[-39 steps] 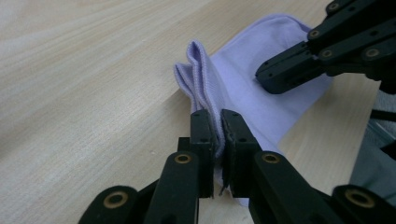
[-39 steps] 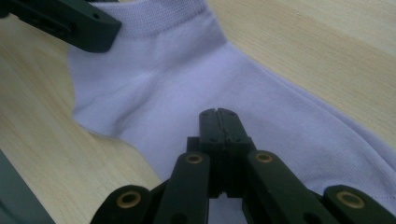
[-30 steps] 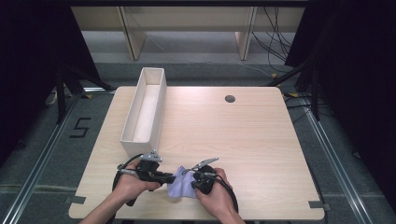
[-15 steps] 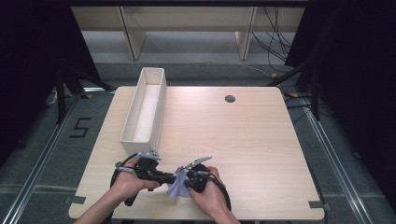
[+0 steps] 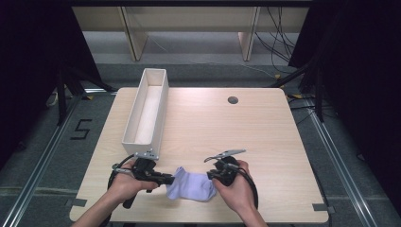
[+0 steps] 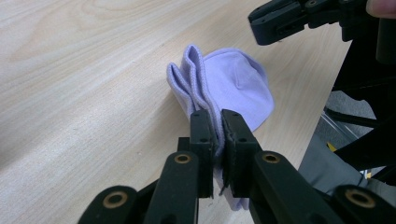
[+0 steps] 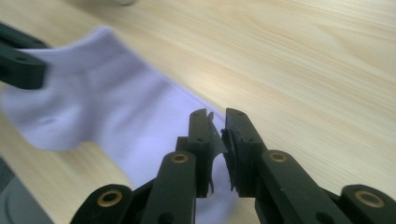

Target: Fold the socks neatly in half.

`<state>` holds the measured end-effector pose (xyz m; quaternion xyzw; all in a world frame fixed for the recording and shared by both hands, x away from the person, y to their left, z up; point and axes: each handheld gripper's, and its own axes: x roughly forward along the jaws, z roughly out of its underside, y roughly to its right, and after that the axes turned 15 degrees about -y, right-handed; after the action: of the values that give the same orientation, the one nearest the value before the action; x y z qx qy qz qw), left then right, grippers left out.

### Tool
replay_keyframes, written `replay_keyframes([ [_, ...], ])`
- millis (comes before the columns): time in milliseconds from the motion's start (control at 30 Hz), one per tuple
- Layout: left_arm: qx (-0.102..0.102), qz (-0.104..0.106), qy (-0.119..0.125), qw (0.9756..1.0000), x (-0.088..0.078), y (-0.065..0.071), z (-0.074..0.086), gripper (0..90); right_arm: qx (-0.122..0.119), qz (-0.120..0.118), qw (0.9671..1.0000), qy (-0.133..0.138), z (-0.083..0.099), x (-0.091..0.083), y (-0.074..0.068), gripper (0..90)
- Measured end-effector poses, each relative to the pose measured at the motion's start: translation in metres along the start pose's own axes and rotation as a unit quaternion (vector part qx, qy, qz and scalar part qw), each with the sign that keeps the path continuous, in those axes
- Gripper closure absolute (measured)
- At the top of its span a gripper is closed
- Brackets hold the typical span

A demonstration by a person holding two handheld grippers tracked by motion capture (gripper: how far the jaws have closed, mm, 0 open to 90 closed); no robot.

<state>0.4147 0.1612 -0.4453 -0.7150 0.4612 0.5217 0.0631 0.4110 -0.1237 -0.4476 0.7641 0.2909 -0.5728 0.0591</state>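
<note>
A lavender sock (image 5: 191,186) lies flat on the wooden table (image 5: 227,127) near its front edge. My left gripper (image 5: 172,179) is shut on the sock's folded cuff; in the left gripper view the ribbed edge (image 6: 187,70) is pinched between the jaws (image 6: 218,121). My right gripper (image 5: 211,177) hovers at the sock's other end. Its jaws have just been opening and stand a small gap apart (image 7: 217,116) with nothing between them, the sock (image 7: 93,107) lying below and beyond. The right gripper's jaws (image 6: 289,18) show at the top of the left gripper view.
A long, narrow wooden box (image 5: 151,109) stands on the left half of the table, reaching from the back edge toward my left hand. A round cable hole (image 5: 232,100) sits at the back. Bare wood spreads across the middle and right.
My right gripper has let go of the sock's end, lifted and drawn back to the right. The sock now lies stretched out wider. The left gripper has kept still.
</note>
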Motion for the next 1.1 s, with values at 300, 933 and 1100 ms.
replay_keyframes([
  [300, -0.006, 0.006, -0.003, 1.0000, 0.003, 0.004, -0.002, 83.0, 0.023, -0.016, 0.9986, -0.044, 0.016, 0.022, 0.010, 76.3],
  [933, -0.005, 0.002, -0.004, 1.0000, 0.006, 0.014, -0.013, 83.0, -0.001, -0.009, 0.9986, -0.051, 0.003, 0.035, -0.006, 88.4],
  [1100, -0.002, 0.005, -0.007, 1.0000, 0.011, 0.017, -0.019, 82.9, -0.022, -0.013, 0.9987, -0.044, 0.002, 0.037, -0.006, 88.7],
])
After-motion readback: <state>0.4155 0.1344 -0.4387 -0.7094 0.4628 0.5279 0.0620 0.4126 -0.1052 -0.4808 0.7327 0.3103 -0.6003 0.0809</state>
